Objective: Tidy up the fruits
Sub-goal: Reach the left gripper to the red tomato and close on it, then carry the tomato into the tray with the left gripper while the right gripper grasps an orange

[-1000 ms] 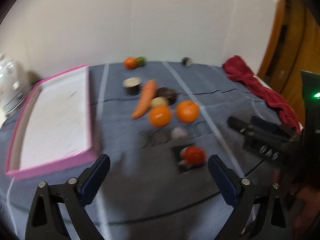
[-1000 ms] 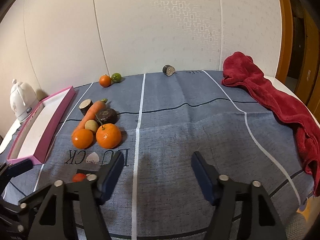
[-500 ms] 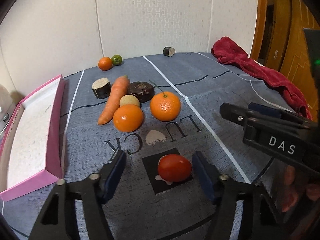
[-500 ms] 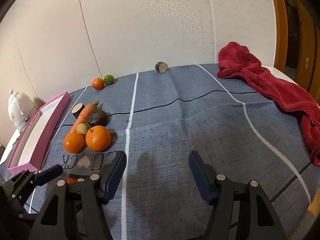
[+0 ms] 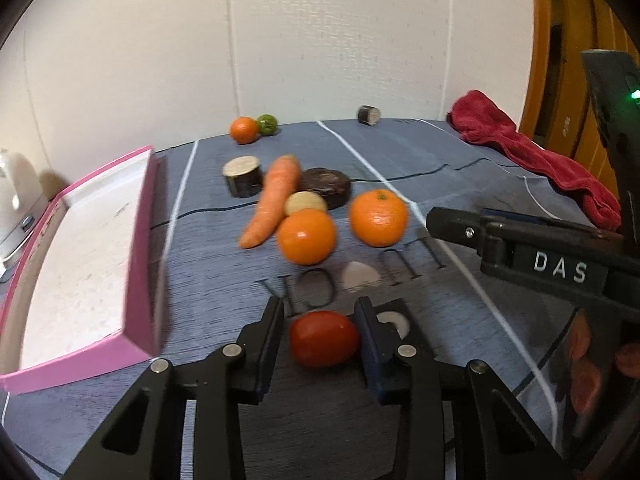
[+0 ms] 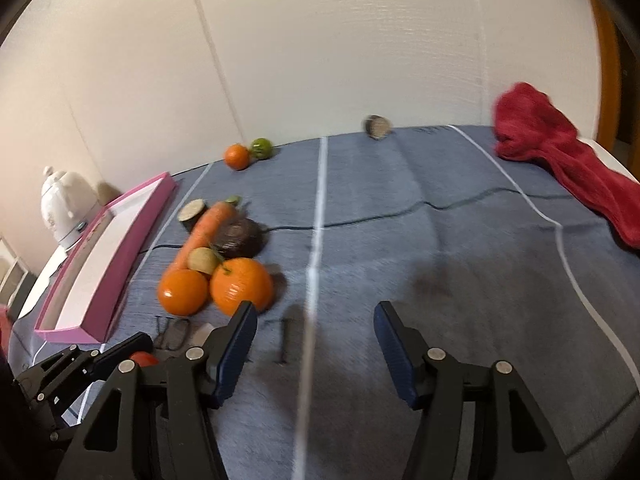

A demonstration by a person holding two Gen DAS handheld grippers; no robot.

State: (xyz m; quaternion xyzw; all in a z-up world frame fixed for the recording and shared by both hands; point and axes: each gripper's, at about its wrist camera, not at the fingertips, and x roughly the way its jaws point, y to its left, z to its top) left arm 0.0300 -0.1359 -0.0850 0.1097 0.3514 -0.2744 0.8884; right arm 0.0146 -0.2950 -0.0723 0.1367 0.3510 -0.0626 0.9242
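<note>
A red tomato [image 5: 324, 338] lies on the blue-grey cloth [image 5: 400, 420], between the fingers of my left gripper [image 5: 319, 305]. Its jaws are closing and both pads touch the tomato's sides. Beyond it lie two oranges [image 5: 306, 236] [image 5: 378, 218], a carrot [image 5: 274, 200], a small pale fruit [image 5: 305, 202] and a dark round piece [image 5: 326, 186]. My right gripper [image 6: 314, 312] hovers over bare cloth just right of the oranges [image 6: 242, 284]; its jaws are closing slightly with nothing between them. It also shows at the right as the right gripper [image 5: 520, 240].
A pink tray [image 5: 140, 264] with a white floor stands at the left, a white kettle [image 5: 16, 192] behind it. A small orange [image 5: 243, 130] and green fruit [image 5: 267, 124] sit by the far wall, and a red towel [image 5: 536, 160] lies at the right.
My left gripper came down and forward onto the tomato, and its jaws went from wide apart to closed against it. The right gripper drifted closer to the oranges.
</note>
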